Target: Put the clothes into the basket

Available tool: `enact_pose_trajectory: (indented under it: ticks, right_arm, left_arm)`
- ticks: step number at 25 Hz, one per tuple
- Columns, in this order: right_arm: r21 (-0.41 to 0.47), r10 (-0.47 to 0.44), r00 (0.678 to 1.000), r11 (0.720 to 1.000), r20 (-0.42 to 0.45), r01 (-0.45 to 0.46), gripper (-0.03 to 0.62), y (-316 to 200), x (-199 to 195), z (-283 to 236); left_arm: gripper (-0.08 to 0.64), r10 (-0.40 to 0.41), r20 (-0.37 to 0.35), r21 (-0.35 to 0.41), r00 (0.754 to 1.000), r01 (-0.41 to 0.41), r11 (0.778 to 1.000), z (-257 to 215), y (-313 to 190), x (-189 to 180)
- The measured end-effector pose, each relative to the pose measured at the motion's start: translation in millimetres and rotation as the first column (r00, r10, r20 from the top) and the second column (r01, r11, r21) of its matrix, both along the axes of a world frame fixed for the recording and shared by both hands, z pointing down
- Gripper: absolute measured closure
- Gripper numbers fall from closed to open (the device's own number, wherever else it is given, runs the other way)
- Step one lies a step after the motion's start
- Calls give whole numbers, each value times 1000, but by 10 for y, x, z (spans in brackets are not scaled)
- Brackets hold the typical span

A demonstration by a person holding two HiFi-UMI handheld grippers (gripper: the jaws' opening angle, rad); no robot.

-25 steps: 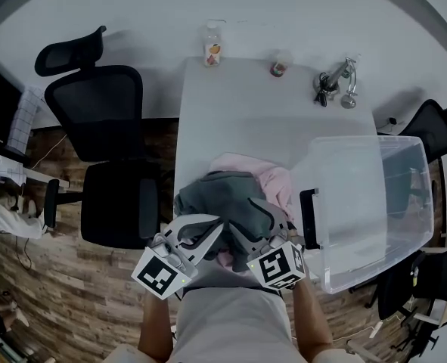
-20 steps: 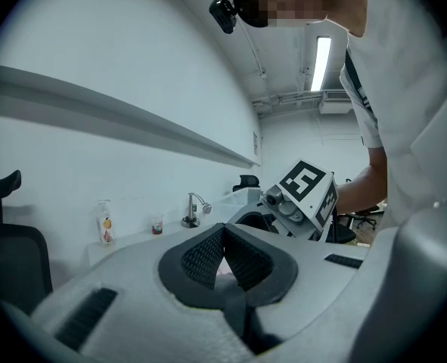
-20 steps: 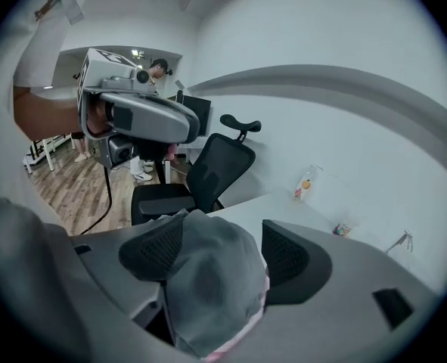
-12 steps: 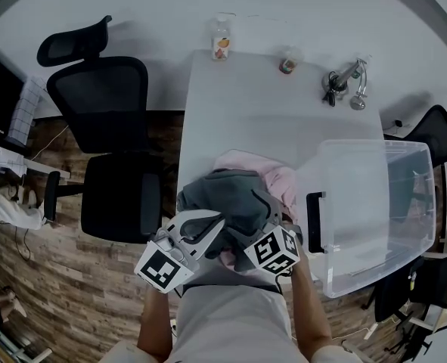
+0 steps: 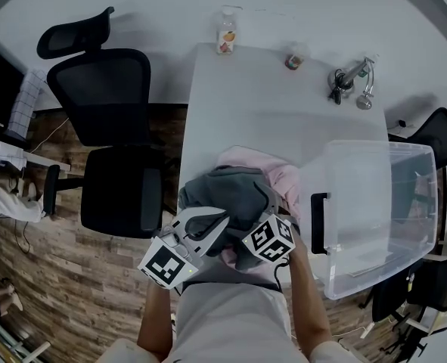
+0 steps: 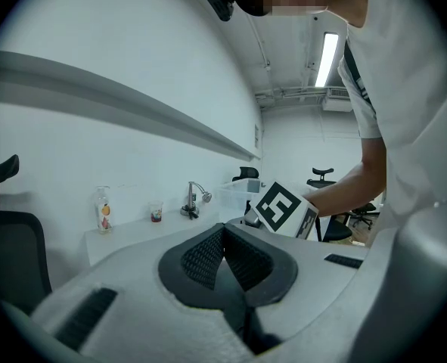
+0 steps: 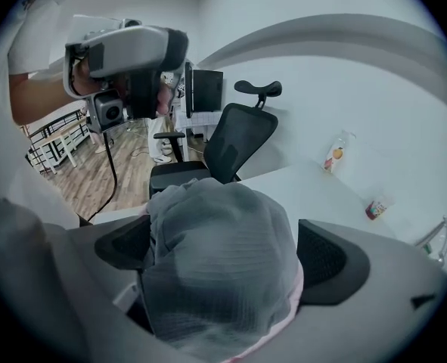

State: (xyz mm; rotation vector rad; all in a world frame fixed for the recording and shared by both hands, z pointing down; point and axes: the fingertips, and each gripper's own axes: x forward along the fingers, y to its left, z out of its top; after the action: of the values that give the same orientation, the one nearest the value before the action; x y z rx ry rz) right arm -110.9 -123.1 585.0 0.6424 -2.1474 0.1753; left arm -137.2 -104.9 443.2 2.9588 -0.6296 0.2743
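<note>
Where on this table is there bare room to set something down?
Free: the middle and far part of the table, bordered by the bottle, the small cup and the metal object at the back, and the clothes pile in front. Crowded: the near edge, where that pile lies beside the clear basket.

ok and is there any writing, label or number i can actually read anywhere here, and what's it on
No text can be read in any view.
Bottle label: a fruit picture shows, but the print is too small to read.
Small cup red label: too small to read.
Left marker cube and right marker cube: black-and-white square patterns only, no letters or numbers.
</note>
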Motion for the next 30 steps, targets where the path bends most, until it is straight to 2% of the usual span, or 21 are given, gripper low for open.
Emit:
enact_pose_trajectory:
  ticks: [4,7,11,14,24,26,28,30]
  right_arm:
    - [-23,-5,1000,1000,-30,4,17,-78,42,168]
    - [-51,-5,1000,999,-12,4,17,-105,34,265]
    - [-89,0,1000,996,14,1,16,-133,16,391]
    - [-115,1,1000,993,15,1,15,-116,-5,485]
    - [-181,11,1000,983,-7,-12,20,-89,-67,791]
    - [-197,10,1000,980,-3,-11,48,-61,-71,804]
    - [-212,9,1000,977,-6,-10,126,-25,-74,798]
    - [-215,8,1000,977,-14,-11,172,-2,-73,783]
  left_arm:
    - [557,30,26,31,999,-31,999,59,-6,5]
    - [555,8,11,-7,1000,-8,1000,74,-28,3]
    - [556,9,17,-21,1000,-9,1000,135,-58,0]
    - [557,31,34,-4,999,-31,1000,186,-58,14]
    - [556,29,39,-25,999,-28,999,231,-72,15]
    - [557,29,42,-23,999,-29,999,245,-65,10]
    - [556,16,36,-42,999,-15,999,241,-62,9]
    - [556,10,33,-54,999,-8,999,240,-57,10]
